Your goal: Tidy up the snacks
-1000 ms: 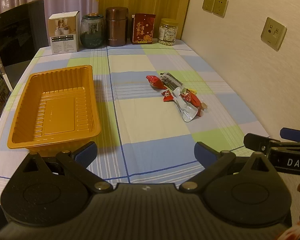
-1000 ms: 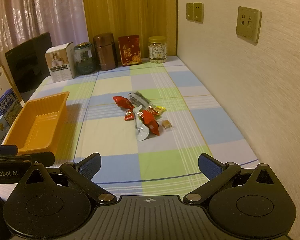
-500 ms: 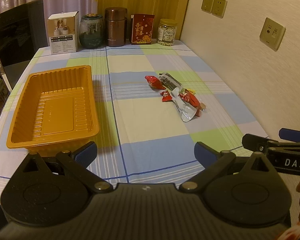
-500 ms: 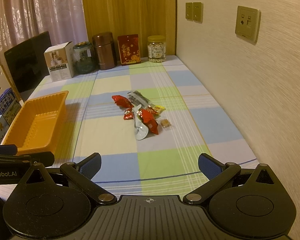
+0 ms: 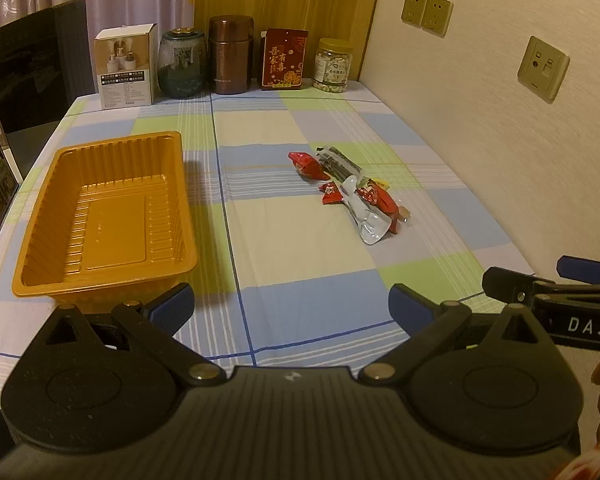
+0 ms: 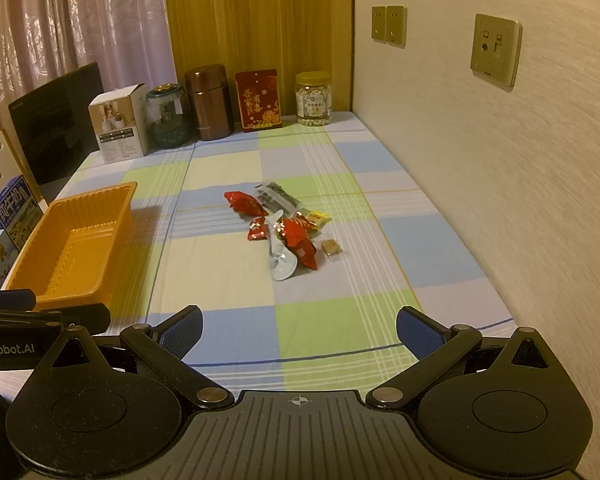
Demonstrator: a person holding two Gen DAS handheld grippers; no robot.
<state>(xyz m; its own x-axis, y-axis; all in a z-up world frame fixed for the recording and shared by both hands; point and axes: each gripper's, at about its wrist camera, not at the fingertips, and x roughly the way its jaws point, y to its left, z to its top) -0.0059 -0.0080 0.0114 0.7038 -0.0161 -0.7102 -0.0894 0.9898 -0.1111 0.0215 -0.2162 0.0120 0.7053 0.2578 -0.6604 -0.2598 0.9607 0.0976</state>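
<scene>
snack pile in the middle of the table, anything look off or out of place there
Nothing is spilled or damaged. The snack pile lies loose and overlapping on the tablecloth, with one small brown candy apart at its right edge, while the orange tray sits empty to the left.

1. Left gripper (image 5: 291, 306): black body, ribbed grey top, blue textured fingertips (image 5: 171, 307), brass-coloured pivot screws.
2. Right gripper (image 6: 299, 330): identical build; its side reads "DAS" in white in the left wrist view.

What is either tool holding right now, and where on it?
Nothing. The left tool and right tool are both open and empty; the snacks lie untouched on the table.
</scene>
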